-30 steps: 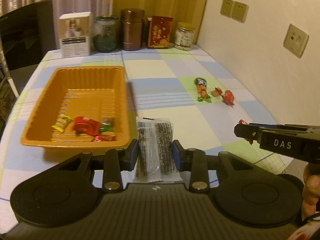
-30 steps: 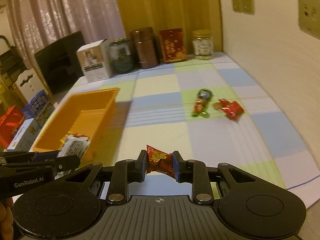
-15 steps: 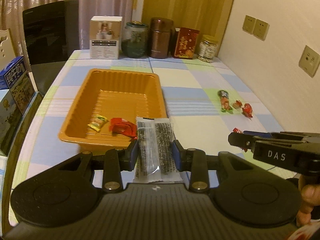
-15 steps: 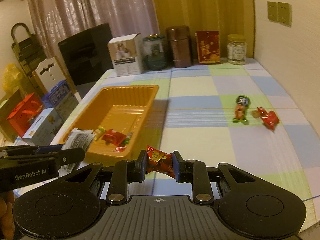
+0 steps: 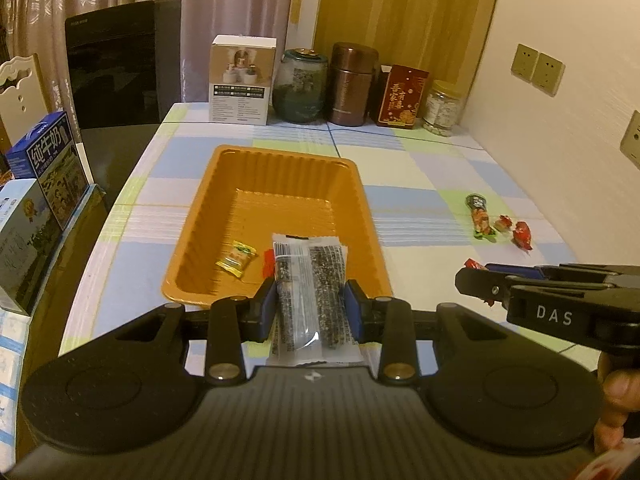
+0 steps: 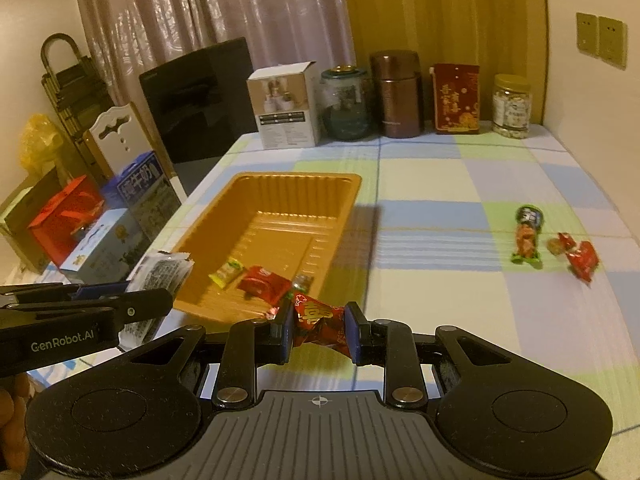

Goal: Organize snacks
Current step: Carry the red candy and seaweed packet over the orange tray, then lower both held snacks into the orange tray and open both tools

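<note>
My left gripper (image 5: 310,306) is shut on a clear packet of dark seaweed snack (image 5: 310,280), held just before the near rim of the orange tray (image 5: 280,168). A yellow candy (image 5: 236,258) lies inside the tray. My right gripper (image 6: 318,330) is shut on a red wrapped candy (image 6: 318,318) near the tray's (image 6: 296,184) near right corner. In the tray lie a yellow candy (image 6: 228,271) and a red packet (image 6: 264,285). On the cloth to the right stay a green-ended candy (image 6: 527,236) and a red candy (image 6: 582,258). Each gripper shows at the edge of the other's view.
A white box (image 5: 242,80), a glass jar (image 5: 301,88), a brown canister (image 5: 352,84), a red tin (image 5: 402,96) and a small jar (image 5: 442,108) line the table's far edge. Milk cartons (image 5: 48,160) and a black chair (image 5: 120,64) stand left of the table. A wall runs along the right.
Both grippers have moved left with their snacks toward the tray's near end. The tray now sits ahead of the left gripper instead of to its left.
</note>
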Tool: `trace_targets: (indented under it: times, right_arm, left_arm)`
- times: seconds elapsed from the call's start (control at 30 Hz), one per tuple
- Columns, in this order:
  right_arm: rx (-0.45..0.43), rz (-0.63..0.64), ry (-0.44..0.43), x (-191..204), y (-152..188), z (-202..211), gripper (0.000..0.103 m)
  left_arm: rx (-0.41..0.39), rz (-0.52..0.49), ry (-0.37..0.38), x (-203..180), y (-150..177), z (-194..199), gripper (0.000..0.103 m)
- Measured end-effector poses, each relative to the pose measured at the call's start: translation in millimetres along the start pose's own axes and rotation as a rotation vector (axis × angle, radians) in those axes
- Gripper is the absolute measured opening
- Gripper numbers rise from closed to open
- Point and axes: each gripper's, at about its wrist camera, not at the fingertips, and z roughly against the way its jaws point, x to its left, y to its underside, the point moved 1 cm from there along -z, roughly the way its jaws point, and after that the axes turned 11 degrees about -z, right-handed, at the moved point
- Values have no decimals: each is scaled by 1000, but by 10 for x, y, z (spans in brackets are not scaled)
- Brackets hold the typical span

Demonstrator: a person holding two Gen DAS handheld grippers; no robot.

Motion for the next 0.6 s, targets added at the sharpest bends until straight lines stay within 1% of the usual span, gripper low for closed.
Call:
trace_targets:
  times: [0.2, 0.6]
  right_arm:
    - [8, 7, -12, 117, -92, -217, 27]
    - [18, -9, -45, 308, -321, -620, 27]
  left_arm:
    - [4, 10, 1, 199, -73, -135, 32]
    - [17, -18, -19, 484, -226, -418, 32]
